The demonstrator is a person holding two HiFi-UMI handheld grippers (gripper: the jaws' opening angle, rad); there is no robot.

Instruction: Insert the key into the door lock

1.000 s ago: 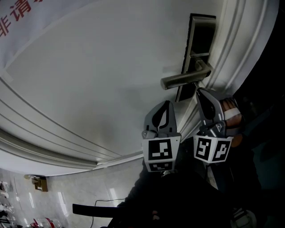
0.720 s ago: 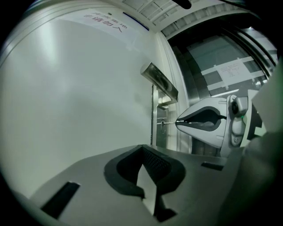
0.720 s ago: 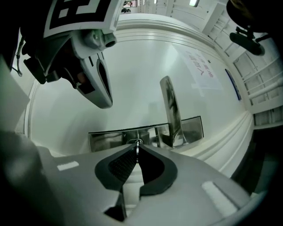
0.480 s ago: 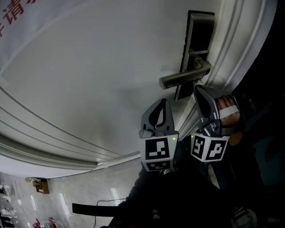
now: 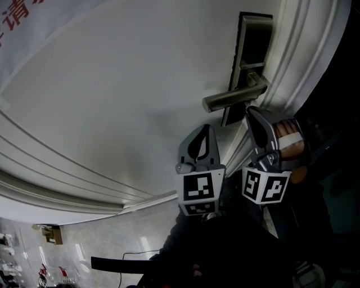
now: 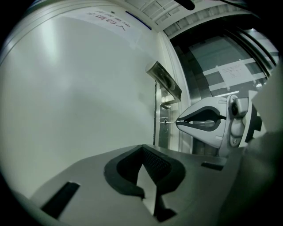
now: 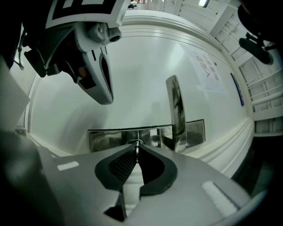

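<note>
The left gripper [image 6: 142, 147] is nearest, its fingers [image 6: 155, 161] pressed together at the tips with nothing between them, just beside the right gripper [image 7: 136, 149], whose fingers [image 7: 124, 165] pinch the thin metal key [image 6: 170, 120]. The key points straight at the door lock [image 7: 135, 142], its tip at the keyhole in the steel lock plate [image 7: 106, 136], though how deep it sits cannot be told. Beyond, the lever handle [image 5: 230, 100] juts from that plate on the white door [image 5: 124, 84], which carries a sheet with red characters [image 5: 22, 17] farther along.
</note>
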